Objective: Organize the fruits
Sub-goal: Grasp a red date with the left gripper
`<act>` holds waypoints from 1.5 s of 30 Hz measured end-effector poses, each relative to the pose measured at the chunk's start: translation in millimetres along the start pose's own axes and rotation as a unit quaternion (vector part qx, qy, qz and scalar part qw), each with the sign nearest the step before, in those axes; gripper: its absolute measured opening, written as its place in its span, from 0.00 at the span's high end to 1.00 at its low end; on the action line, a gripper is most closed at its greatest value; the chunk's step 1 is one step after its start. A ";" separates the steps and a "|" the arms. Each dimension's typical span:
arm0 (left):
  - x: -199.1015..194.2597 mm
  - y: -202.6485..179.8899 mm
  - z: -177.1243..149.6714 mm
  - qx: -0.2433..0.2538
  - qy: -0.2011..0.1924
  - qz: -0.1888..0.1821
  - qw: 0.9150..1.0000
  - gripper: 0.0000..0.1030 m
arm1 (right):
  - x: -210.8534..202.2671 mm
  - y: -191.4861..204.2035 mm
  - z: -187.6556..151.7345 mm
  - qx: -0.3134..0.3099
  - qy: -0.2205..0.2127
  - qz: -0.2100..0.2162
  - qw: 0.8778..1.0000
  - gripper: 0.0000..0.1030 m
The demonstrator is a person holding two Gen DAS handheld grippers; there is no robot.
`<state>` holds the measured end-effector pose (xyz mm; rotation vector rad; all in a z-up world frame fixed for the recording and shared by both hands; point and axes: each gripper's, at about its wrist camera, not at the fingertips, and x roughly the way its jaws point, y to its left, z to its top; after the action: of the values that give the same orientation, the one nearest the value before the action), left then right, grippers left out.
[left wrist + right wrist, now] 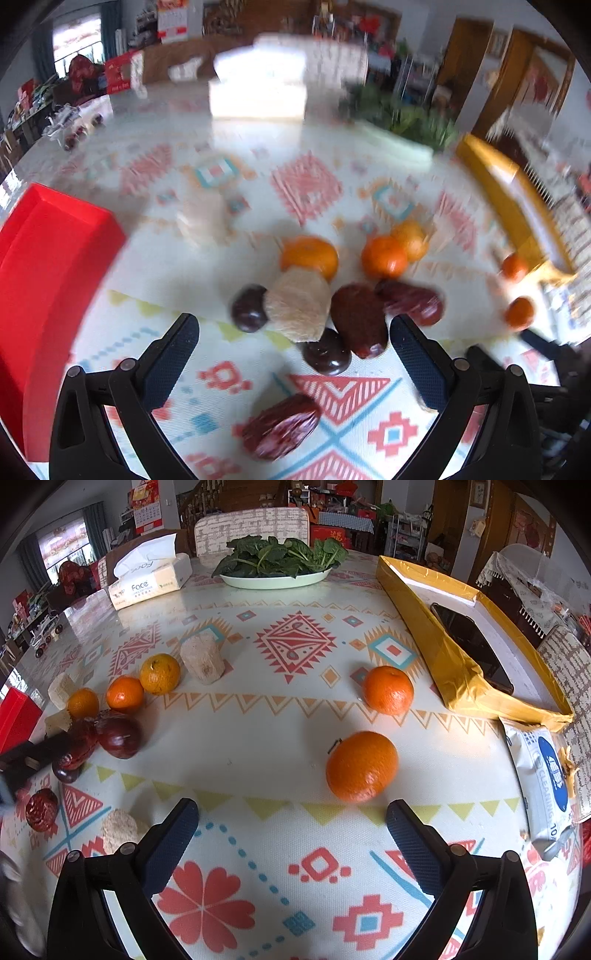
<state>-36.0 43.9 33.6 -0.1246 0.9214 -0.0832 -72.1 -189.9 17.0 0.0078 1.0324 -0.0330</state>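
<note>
- left gripper [293, 334] spread, empty; dates and a pale chunk [301, 308] crowd between its jaws.
- right gripper [291, 818] spread; orange [361, 766] just ahead.
- yellow box [436, 653] holds a phone [471, 646].

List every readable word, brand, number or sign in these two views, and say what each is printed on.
"Face": tissue box, on its front and again upside down on its top.
"CLEANING": wipes pack, along its blue label.
"10": same wipes pack, near its lower end; anything after it is cut off.
Wall calendar: digits too small to read.
Red boxes at the back: gold characters, illegible.
Left wrist view: blurred, nothing readable.
</note>
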 end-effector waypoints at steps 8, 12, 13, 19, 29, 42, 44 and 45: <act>-122.2 43.6 -11.0 0.000 -0.211 -0.013 0.977 0.00 | -50.2 21.8 -11.3 -0.025 -0.080 0.065 0.994 0.07; -111.0 63.7 -13.1 -0.027 -0.173 -0.055 0.983 0.00 | -49.3 50.8 -14.9 -0.063 -0.079 0.099 0.990 0.21; -101.2 65.2 -14.7 -0.027 -0.150 -0.051 0.987 0.00 | -47.6 56.3 -15.2 -0.068 -0.075 0.103 0.989 0.24; -66.9 59.5 -45.2 0.028 -0.090 -0.065 0.993 0.01 | -33.1 65.8 -16.3 -0.077 -0.053 0.111 0.989 0.40; -36.0 33.7 -58.3 0.107 -0.031 -0.085 0.990 0.13 | -23.7 69.5 -19.2 -0.071 -0.038 0.134 0.988 0.67; -14.2 14.0 -57.9 0.128 0.008 -0.071 0.989 0.75 | -34.5 65.4 -21.5 -0.056 -0.039 0.153 0.986 0.67; -19.2 24.7 -55.8 0.102 0.001 -0.083 0.991 0.75 | -40.6 68.8 -20.6 -0.061 -0.044 0.154 0.985 0.67; -22.2 30.1 -54.8 0.089 -0.004 -0.088 0.992 0.75 | -46.0 71.8 -19.8 -0.064 -0.048 0.156 0.985 0.67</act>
<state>-92.6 72.5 14.0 -0.0399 0.8901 -0.3271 -110.4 -116.6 45.7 0.0503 0.9262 0.3153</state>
